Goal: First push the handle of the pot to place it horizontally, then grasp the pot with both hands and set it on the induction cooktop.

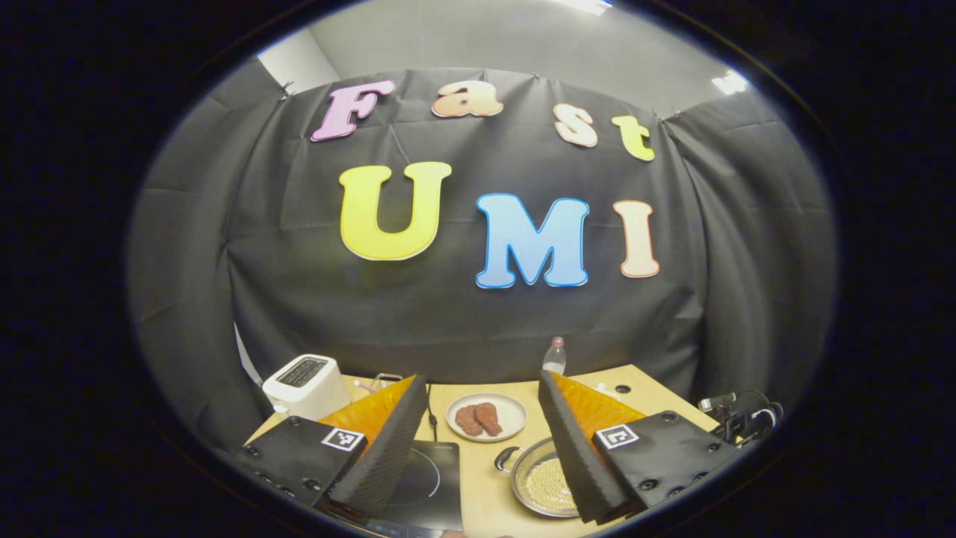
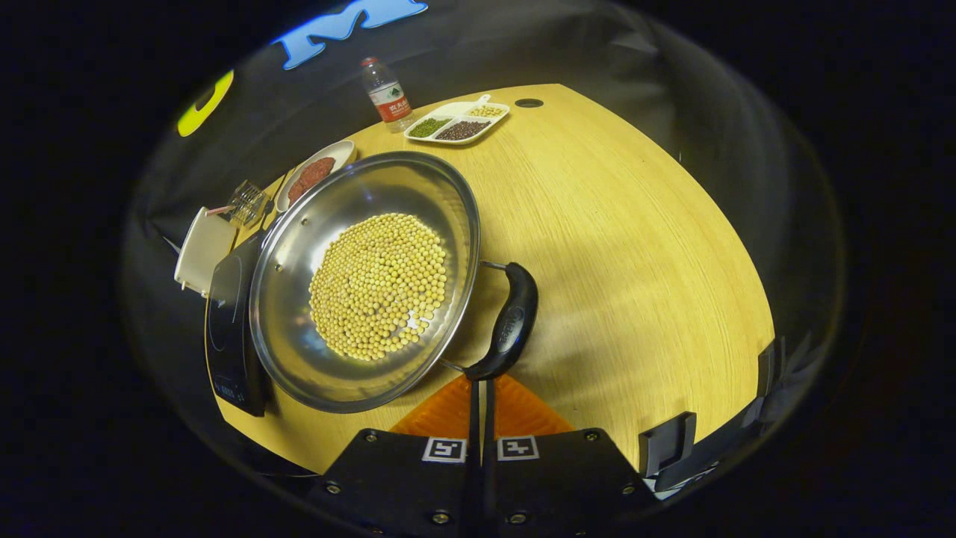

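A steel pot [image 2: 299,246] holding yellow beans [image 2: 377,288] sits on the wooden table, just right of the black induction cooktop [image 2: 228,329]. Its black side handle [image 2: 511,321] faces my right gripper [image 2: 482,382], which is shut with nothing between its fingers; the tips touch the handle's near end. In the left gripper view, the left gripper [image 1: 478,448] hangs open above the table's near side, with the cooktop [image 1: 429,478] behind its left finger and the pot [image 1: 538,482] with its other handle [image 1: 506,457] beside its right finger.
At the back stand a white toaster [image 1: 306,385], a plate of meat pieces [image 1: 487,417], a water bottle [image 2: 387,93], a glass [image 2: 246,200] and a divided tray of beans [image 2: 457,123]. A black clamp [image 2: 665,441] sits on the table's near right edge.
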